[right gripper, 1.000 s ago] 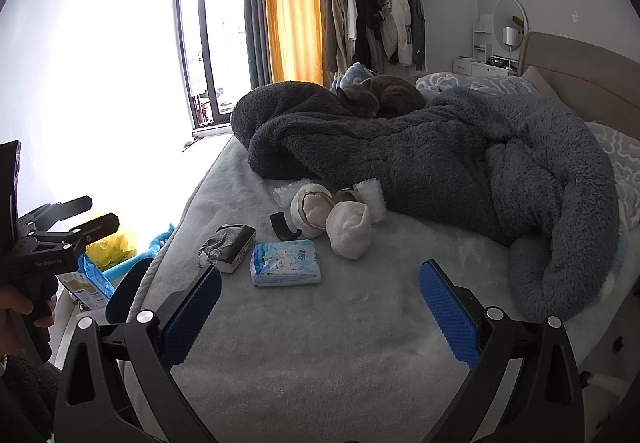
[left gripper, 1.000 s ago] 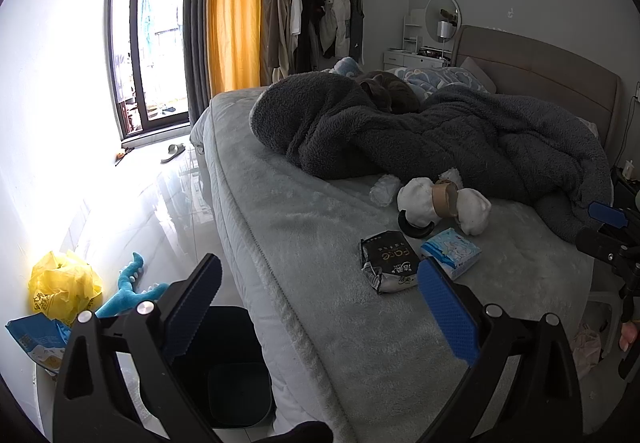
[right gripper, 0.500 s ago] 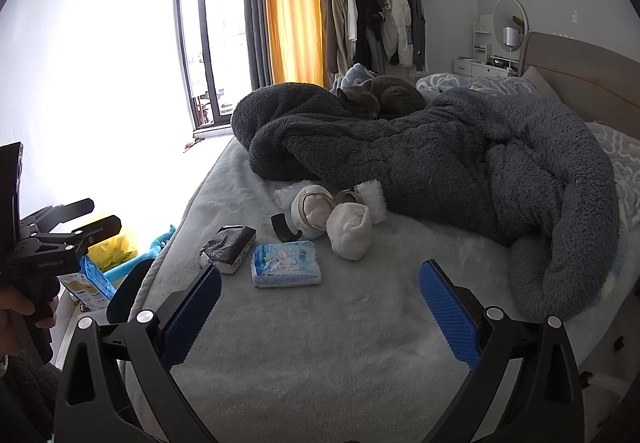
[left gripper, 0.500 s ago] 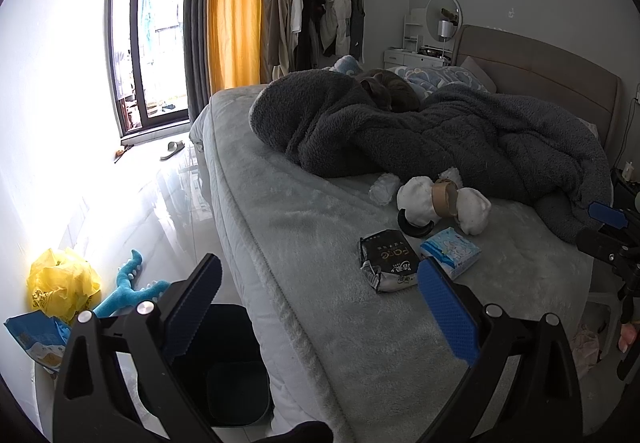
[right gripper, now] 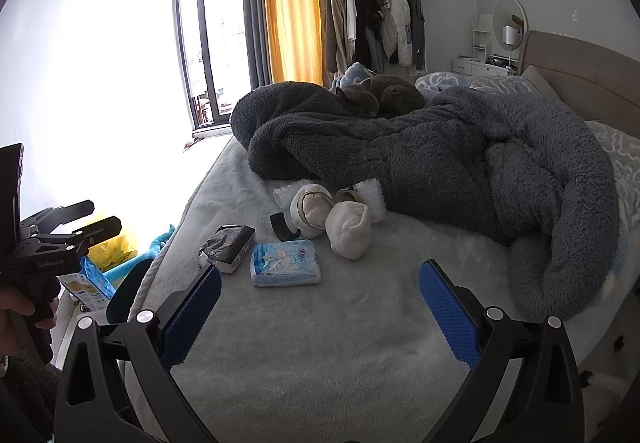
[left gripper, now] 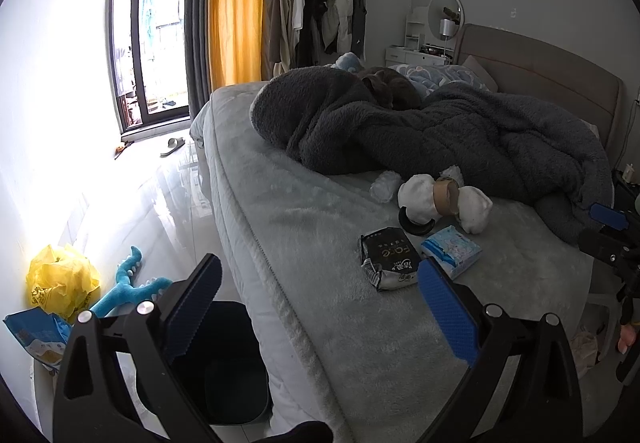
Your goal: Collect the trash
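Note:
On the grey bed (left gripper: 304, 227) lie a black tissue pack (left gripper: 389, 258) (right gripper: 228, 247), a blue-white tissue pack (left gripper: 451, 250) (right gripper: 285, 262), white crumpled wads with a cardboard roll (left gripper: 446, 197) (right gripper: 332, 213) and a black curved piece (left gripper: 416, 225) (right gripper: 282, 229). A dark bin (left gripper: 224, 363) stands on the floor by the bed. My left gripper (left gripper: 318, 303) hangs open above the bed's edge, short of the black pack. My right gripper (right gripper: 320, 311) is open over bare bedding, nearer than the blue pack. Both are empty.
A dark fleece blanket (right gripper: 440, 151) with a grey cat (right gripper: 380, 95) on it covers the far bed. On the floor lie a yellow bag (left gripper: 60, 279), a blue toy (left gripper: 132, 287) and a blue packet (left gripper: 36, 335). A hand holds the other gripper's handle (right gripper: 36, 275).
Both views have shifted only slightly; the grippers stay open and nothing on the bed has moved.

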